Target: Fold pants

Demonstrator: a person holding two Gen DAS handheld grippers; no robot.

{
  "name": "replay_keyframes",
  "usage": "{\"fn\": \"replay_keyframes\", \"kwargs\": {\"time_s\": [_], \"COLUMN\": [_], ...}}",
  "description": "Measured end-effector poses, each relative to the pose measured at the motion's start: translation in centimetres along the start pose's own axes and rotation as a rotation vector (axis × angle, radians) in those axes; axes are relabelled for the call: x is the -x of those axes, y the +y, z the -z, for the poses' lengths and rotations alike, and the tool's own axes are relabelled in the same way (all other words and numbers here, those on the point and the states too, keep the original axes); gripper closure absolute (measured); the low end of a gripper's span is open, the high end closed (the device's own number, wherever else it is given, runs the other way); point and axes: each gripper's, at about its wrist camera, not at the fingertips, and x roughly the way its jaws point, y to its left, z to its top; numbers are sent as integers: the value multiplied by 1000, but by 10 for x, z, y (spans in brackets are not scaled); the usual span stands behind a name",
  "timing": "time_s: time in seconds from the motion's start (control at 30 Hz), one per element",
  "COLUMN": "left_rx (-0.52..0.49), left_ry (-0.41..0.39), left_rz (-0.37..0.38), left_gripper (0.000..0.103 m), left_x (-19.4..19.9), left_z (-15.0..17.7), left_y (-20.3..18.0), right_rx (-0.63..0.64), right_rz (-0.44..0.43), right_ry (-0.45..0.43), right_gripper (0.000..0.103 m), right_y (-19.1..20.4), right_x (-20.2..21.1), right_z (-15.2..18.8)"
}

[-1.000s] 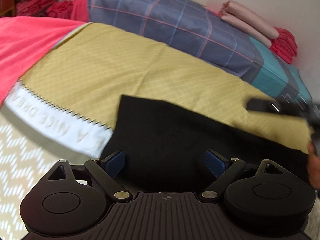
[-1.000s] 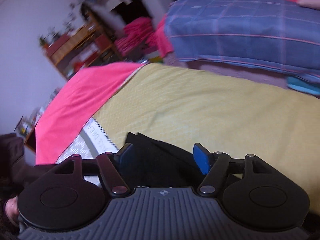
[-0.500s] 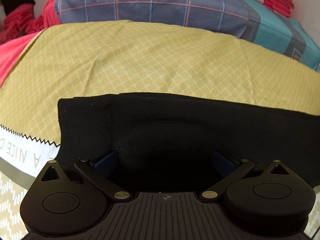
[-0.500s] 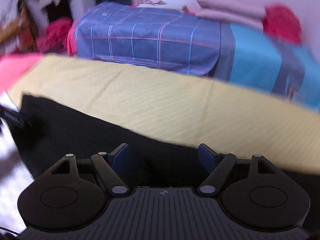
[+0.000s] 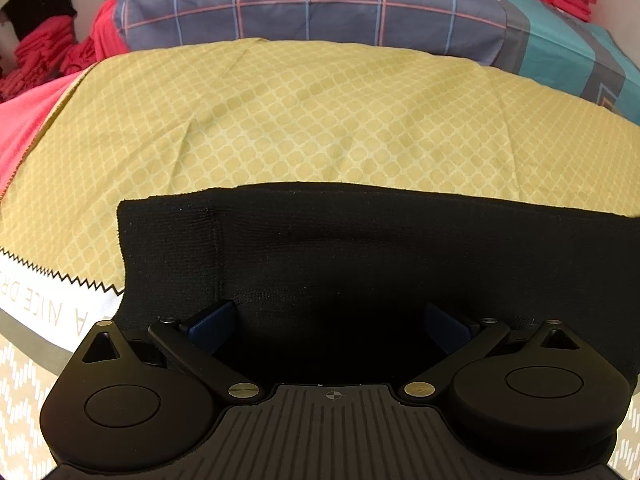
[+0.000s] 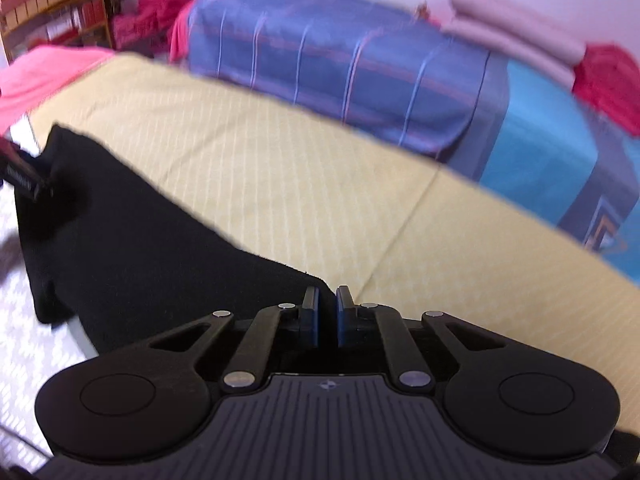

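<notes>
Black pants (image 5: 360, 248) lie in a long band across the yellow patterned bedspread (image 5: 320, 112). My left gripper (image 5: 328, 322) hangs over their left end near a stitched seam, its blue pads wide apart and open, with black cloth below them. In the right wrist view the pants (image 6: 160, 248) run from the far left to a corner at my right gripper (image 6: 328, 314). Its jaws are closing, the pads stand almost together, and the corner of the cloth runs in between them. One of the left gripper's fingers (image 6: 22, 176) shows at the pants' far end.
A blue plaid cover (image 5: 320, 4) with a teal panel (image 5: 560, 48) rises behind the bedspread. Folded pink cloth (image 6: 512, 44) and red cloth (image 6: 608, 84) lie on top of it. A pink blanket (image 5: 24, 120) lies to the left, and a white lettered band (image 5: 48, 300) edges the bed.
The right gripper swung along the pants to their right corner and its jaws went from wide apart to almost together. The left gripper settled over the left end, still open.
</notes>
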Motion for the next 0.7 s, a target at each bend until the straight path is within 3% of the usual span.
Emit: {"fn": "replay_keyframes", "kwargs": {"time_s": [0.07,0.13,0.17,0.23,0.4,0.53,0.63,0.67,0.7], "left_rx": [-5,-16,-21,-27,-36,-43,-45,-45,-46], "left_ry": [1,7,10,13,4,-5,-5,-4,-2], "left_rz": [-13,-24,-26,-22,-23,-38,-45,-48,-51], "left_gripper": [0,0,0,0,0,0,0,0,0], "left_x": [-1,-2,-2,-2,-2,-3,-3,-3,-4], "left_z": [0,0,-1,-1,1,3,3,3,2], "left_y": [-2,-4,-4,-4,-4,-7,-8,-8,-9], "right_rx": [-39,-99,-144,-185,-348,-609,-728,-757,-767], "right_rz": [15,16,15,87,364,593,601,565,532], "right_ry": [54,32,21,-29,-35,-19,-3,4,-18], "right_gripper": [84,76,53,35,33,31,34,48,53], "right_y": [-6,-10,-13,-21,-68,-128,-162,-170,-173], "right_x": [-22,-21,-13,9,59,81,72,65,62], "right_z": [10,16,16,25,67,108,127,132,135]}}
